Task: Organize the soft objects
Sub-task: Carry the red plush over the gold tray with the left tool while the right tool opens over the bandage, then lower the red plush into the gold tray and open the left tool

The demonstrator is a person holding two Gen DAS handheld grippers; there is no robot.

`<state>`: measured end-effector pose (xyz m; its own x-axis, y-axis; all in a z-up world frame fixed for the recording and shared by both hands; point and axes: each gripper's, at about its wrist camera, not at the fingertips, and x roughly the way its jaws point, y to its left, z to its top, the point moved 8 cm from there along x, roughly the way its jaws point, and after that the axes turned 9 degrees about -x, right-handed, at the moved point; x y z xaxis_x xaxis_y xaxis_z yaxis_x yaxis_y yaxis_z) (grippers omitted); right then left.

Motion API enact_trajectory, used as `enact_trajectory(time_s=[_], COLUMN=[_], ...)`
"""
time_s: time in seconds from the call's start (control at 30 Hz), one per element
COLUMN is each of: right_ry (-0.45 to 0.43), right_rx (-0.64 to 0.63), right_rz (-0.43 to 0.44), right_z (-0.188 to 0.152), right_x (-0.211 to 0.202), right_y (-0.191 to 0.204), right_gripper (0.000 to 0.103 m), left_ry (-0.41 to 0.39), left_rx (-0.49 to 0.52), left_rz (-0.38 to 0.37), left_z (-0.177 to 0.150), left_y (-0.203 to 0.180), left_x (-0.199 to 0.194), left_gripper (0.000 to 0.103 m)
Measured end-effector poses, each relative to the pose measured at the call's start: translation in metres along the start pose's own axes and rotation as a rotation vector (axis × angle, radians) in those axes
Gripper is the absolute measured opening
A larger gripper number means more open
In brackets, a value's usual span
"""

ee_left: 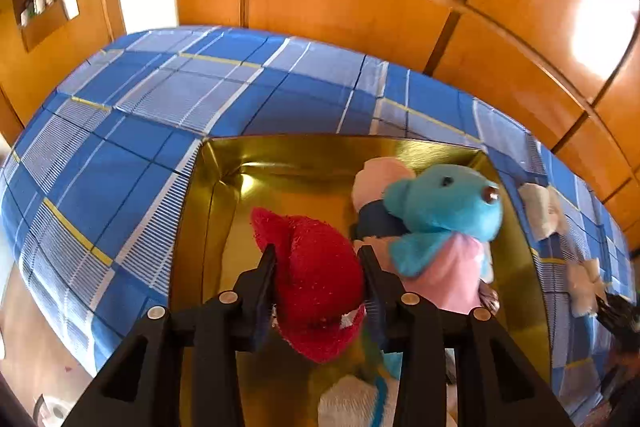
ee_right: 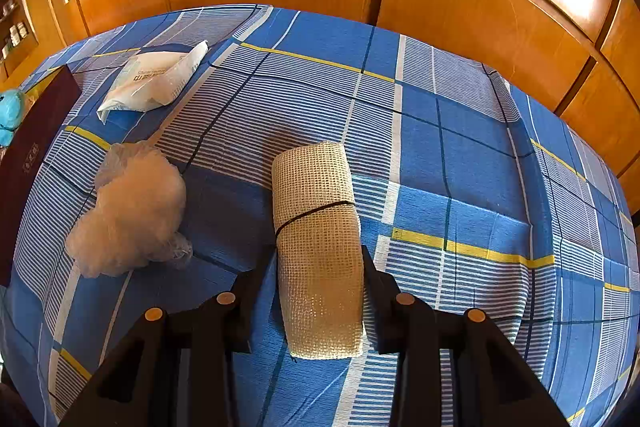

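**Red toy over the box, mesh roll in the other claw**

The left gripper point(ee_left: 320, 253) is squeezing a red plush toy point(ee_left: 316, 283) between its nearly closed fingers, holding it above the gold-lined box point(ee_left: 216, 163). A blue teddy point(ee_left: 444, 215) in pink is sitting inside at the right. The right gripper point(ee_right: 320, 259) is closing partway around a beige mesh roll point(ee_right: 318, 239), which is lying on the blue checked bedsheet point(ee_right: 460, 155). A white mesh puff point(ee_right: 132, 211) is resting near its left, and a plastic packet point(ee_right: 156, 79) is lying farther off.
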<state>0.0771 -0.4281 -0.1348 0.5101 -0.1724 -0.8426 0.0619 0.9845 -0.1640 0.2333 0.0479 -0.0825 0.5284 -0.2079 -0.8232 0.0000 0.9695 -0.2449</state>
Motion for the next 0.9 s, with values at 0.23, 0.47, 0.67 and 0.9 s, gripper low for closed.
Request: enact_trajectory(time_s=[0.23, 0.47, 0.67, 0.9], right_ry=[0.001, 0.001, 0.002, 0.001], right_rx=[0.002, 0.002, -0.003, -0.014], right_rz=[0.002, 0.0, -0.008, -0.025], right_z=[0.0, 0.0, 0.001, 0.001], right_x=[0.0, 0.0, 0.001, 0.0], right_y=[0.0, -0.001, -0.001, 0.0], right_gripper=[0.037, 0.038, 0.038, 0.037], left_ry=[0.014, -0.044, -0.136, -0.212], left_rx=[-0.005, -0.013, -0.031, -0.01], left_rz=[0.033, 0.028, 0.041, 0.074], left_z=[0.012, 0.025, 0.026, -0.015], left_y=[-0.002, -0.003, -0.005, -0.017], left_x=[0.02, 0.007, -0.031, -0.073], left_gripper=[0.05, 0.067, 0.067, 0.067])
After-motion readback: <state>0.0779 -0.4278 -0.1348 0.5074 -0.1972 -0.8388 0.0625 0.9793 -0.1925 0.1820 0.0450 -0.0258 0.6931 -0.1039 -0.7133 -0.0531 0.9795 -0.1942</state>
